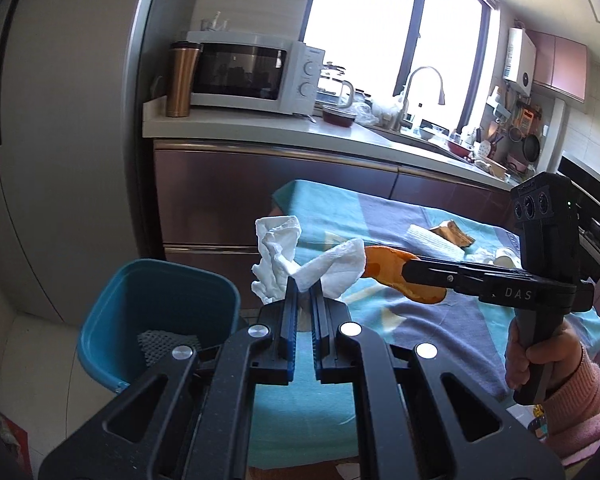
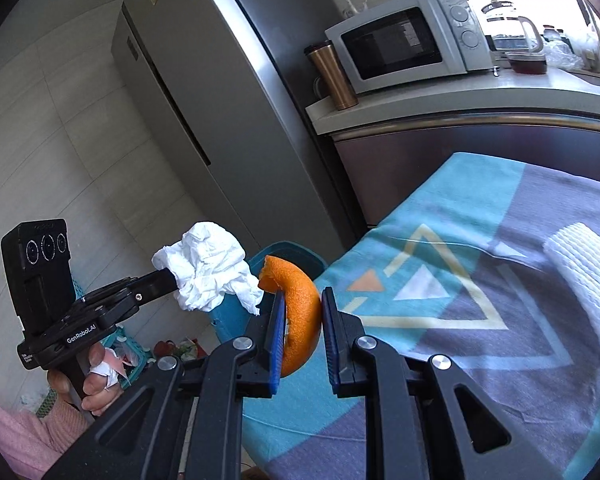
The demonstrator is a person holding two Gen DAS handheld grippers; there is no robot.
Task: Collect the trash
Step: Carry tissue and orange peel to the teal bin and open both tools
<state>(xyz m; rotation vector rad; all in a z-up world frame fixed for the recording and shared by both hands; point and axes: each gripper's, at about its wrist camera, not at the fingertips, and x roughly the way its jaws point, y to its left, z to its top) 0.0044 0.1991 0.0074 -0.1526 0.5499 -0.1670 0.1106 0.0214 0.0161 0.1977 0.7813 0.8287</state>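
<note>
We see the left gripper [image 1: 305,289] clamping crumpled tissue [image 1: 278,256], right gripper [image 2: 300,300] pinching orange peel [image 2: 300,312] (both near the blue bin [image 1: 156,312]).

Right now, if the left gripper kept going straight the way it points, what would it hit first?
Probably the purple cabinet front under the counter; the left gripper, shut on the tissue, points just right of the teal bin. Depth is unclear.

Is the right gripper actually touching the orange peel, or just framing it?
Touching. In the right wrist view, the right gripper has both pads pressed against the curved orange peel, with no gap on either side.
</note>
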